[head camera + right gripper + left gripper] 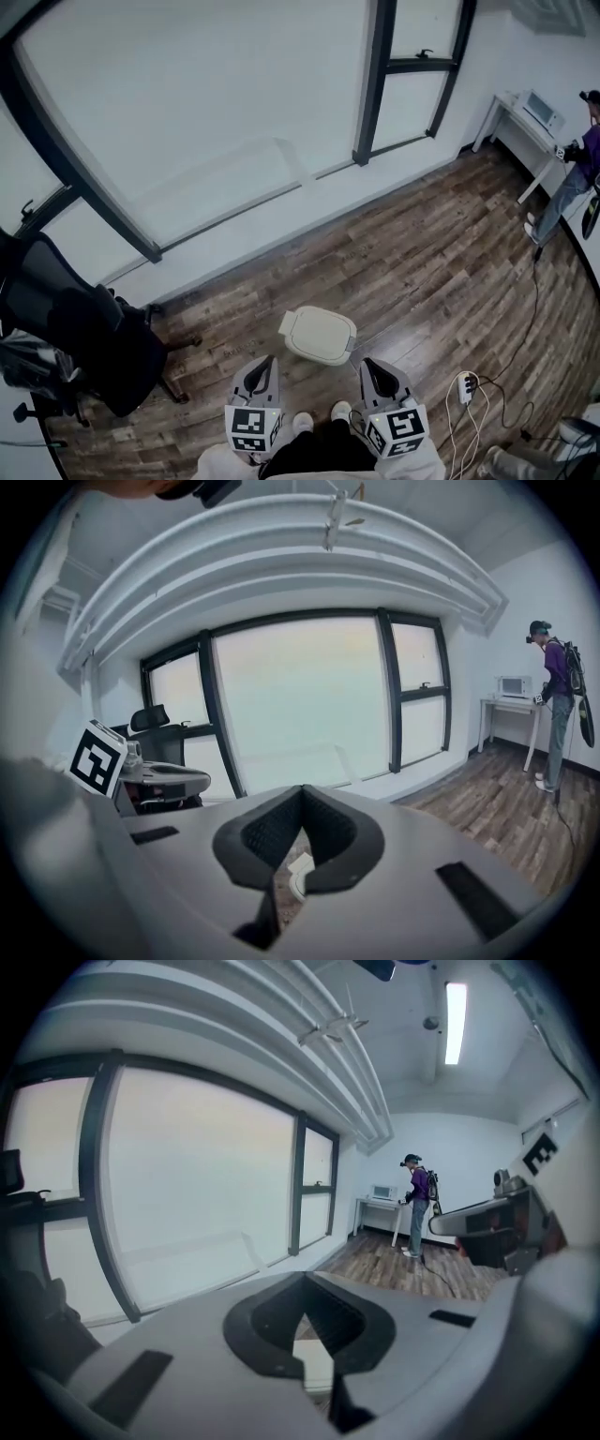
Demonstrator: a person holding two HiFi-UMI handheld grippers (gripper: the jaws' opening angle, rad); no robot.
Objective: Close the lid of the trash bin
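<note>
The white trash bin (320, 336) stands on the wood floor just ahead of my feet, and its lid lies flat on top. My left gripper (271, 361) hovers near the bin's front left corner. My right gripper (367, 363) hovers near its front right corner. Both are shut, tips together, and neither holds or touches anything. Through the gap behind the left gripper's (302, 1281) joined tips, a pale strip of the bin (317, 1365) shows. The right gripper (302, 791) view shows a sliver of the bin (299, 870) the same way.
A black office chair (89, 342) stands at the left by the window wall. A white power strip (463, 386) with trailing cables lies on the floor at the right. A person (574, 183) stands by a white desk (518, 114) in the far right corner.
</note>
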